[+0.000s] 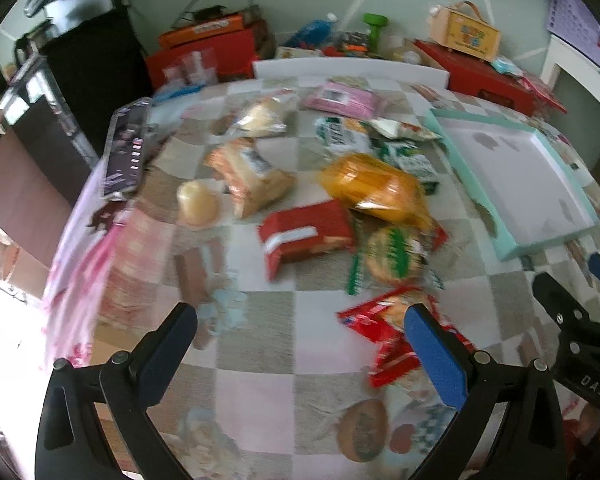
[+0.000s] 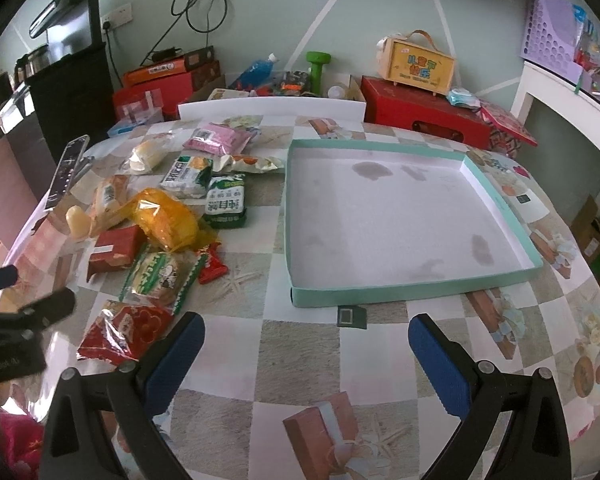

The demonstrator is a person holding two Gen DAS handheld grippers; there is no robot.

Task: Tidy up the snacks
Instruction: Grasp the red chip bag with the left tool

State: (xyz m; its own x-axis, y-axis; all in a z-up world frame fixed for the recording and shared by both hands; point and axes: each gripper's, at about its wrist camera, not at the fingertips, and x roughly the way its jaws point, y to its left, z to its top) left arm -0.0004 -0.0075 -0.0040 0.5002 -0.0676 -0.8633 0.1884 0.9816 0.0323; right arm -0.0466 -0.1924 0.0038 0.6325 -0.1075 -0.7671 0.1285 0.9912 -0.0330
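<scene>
A heap of snacks covers the left half of the chequered table: an orange bag (image 2: 166,216), a red box (image 2: 114,250), a green-and-white biscuit pack (image 2: 160,276), a red packet (image 2: 124,332), green packs (image 2: 226,200) and a pink pack (image 2: 216,138). To the right lies a shallow teal tray (image 2: 412,290) with nothing in it. My right gripper (image 2: 308,326) hangs open just in front of the tray. In the blurred left wrist view, my left gripper (image 1: 300,320) is open above the cloth. Its right finger is beside the red packet (image 1: 380,316), near the red box (image 1: 308,236).
A dark flat device (image 2: 66,172) lies at the table's left edge beside a pale jelly cup (image 2: 78,220). Red boxes (image 2: 424,116), a yellow carry case (image 2: 416,64) and a white chair back (image 2: 272,110) line the far side. A black cabinet (image 2: 72,92) stands at left.
</scene>
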